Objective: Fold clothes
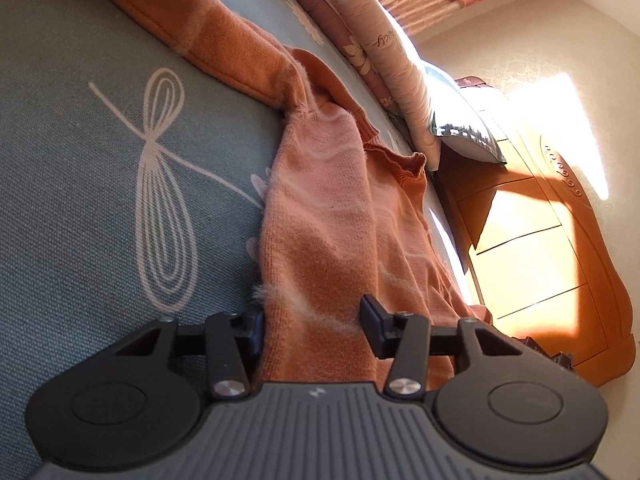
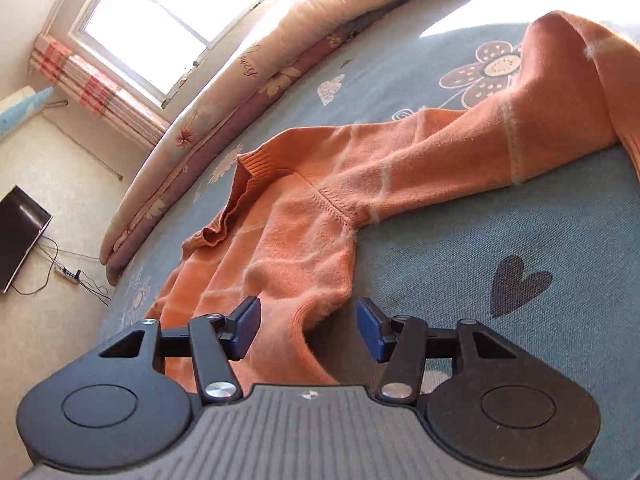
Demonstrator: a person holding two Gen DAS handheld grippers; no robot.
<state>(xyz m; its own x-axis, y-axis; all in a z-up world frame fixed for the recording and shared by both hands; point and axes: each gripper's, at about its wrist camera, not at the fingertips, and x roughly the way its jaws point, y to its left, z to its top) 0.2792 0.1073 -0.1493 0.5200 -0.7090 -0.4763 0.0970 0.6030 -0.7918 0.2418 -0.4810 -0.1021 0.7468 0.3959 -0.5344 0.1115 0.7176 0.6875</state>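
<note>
Both hand-held grippers, left (image 1: 312,326) and right (image 2: 308,330), tilt downward, released, straddling the orange sweater (image 2: 304,240).

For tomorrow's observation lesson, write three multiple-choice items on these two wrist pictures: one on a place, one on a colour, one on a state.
1. Where does the orange sweater lie?
A. on the blue patterned bedspread
B. on the floor
C. on a chair

2. What colour is the heart printed on the bedspread near the right tongs?
A. white
B. dark
C. red

3. How do the left tongs stand?
A. shut on nothing
B. jaws apart, sweater cloth between them
C. holding a pillow

Answers:
1 A, the knit spreads across the bedspread in both views.
2 B, the heart is dark against the blue.
3 B, a gap shows beside the right-hand pad, with orange cloth running between the pads.
</note>
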